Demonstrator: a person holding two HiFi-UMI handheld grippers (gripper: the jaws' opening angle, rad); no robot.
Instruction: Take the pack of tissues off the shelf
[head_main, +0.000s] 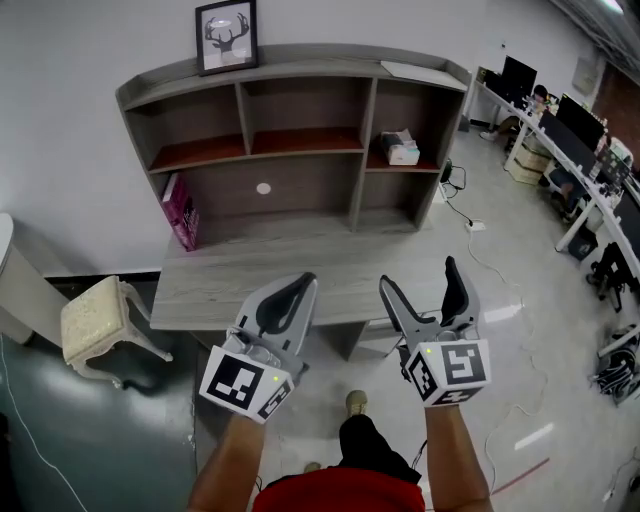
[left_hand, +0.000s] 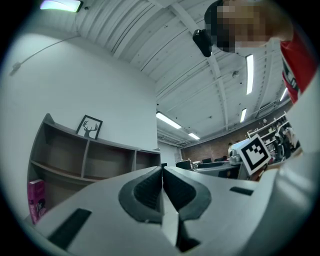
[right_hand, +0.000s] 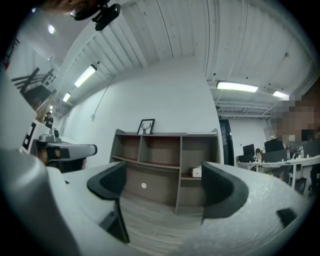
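Observation:
The pack of tissues sits on the right-hand compartment's shelf of the wooden shelf unit; in the right gripper view the tissue pack shows small beside the right jaw. My right gripper hovers over the desk's front edge, well short of the shelf, jaws spread wide and nothing between them. My left gripper is held beside it, jaws pressed together and empty; in the left gripper view the left gripper shows no gap.
A grey wooden desk lies under the shelf unit. A pink box leans at its left end. A framed deer picture stands on top. A cream stool is at the left; office desks with monitors at the right.

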